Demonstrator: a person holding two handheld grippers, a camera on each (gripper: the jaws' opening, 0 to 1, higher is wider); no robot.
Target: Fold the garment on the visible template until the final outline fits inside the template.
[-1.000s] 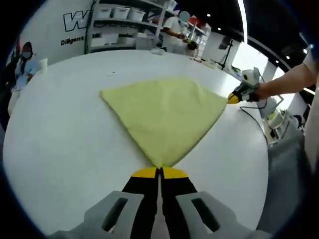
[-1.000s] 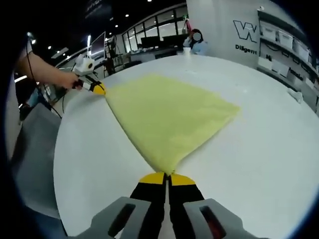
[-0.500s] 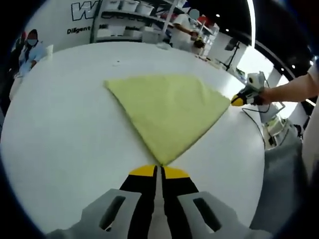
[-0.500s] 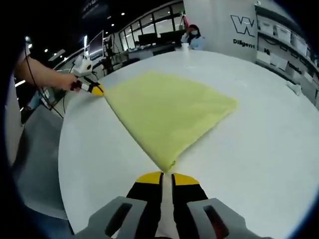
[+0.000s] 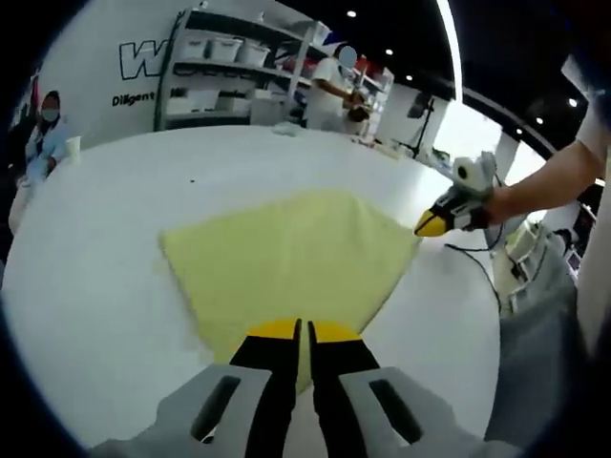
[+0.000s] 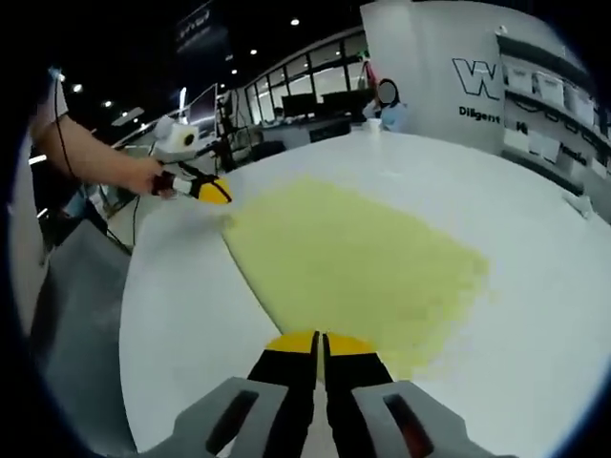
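Having let go of the yellow garment (image 5: 286,262), both closed grippers (image 5: 302,331) (image 6: 320,340) now hover above it over the white table (image 5: 95,286).

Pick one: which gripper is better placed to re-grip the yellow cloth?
Judgement call, near even: left gripper and right gripper both sit shut at the yellow cloth's near edge. Slight lean to the left.
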